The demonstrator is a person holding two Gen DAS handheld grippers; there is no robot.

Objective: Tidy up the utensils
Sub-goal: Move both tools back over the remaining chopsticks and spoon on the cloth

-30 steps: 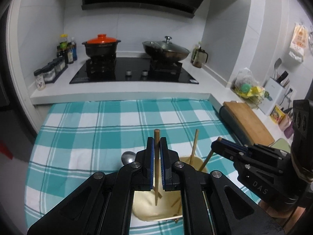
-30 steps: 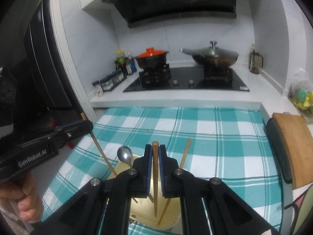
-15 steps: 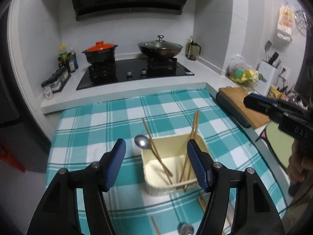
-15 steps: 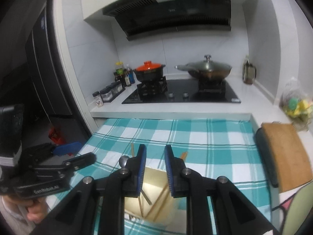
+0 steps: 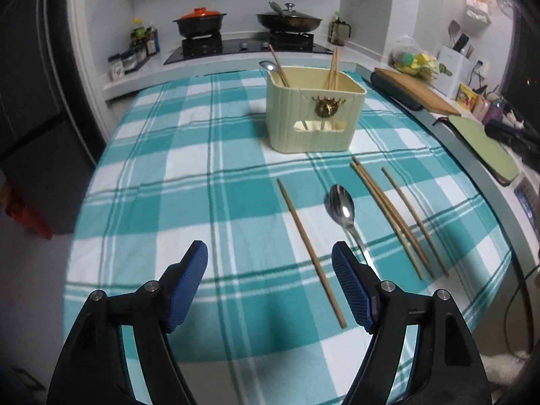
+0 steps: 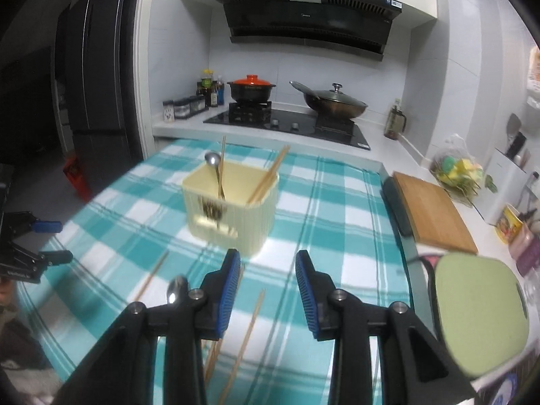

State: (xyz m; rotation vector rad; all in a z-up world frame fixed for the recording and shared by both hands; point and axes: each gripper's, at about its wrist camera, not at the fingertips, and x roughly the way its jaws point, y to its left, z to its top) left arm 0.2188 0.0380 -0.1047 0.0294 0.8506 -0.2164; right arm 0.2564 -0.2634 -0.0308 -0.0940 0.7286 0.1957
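Left tongs spread wide, gripping nothing, above checked table; loose chopstick, spoon, three more chopsticks beside; cream utensil holder beyond. Right tongs parted, empty. No legible writing.

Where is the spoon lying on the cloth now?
In the left wrist view, the spoon lies between a single chopstick and three chopsticks.
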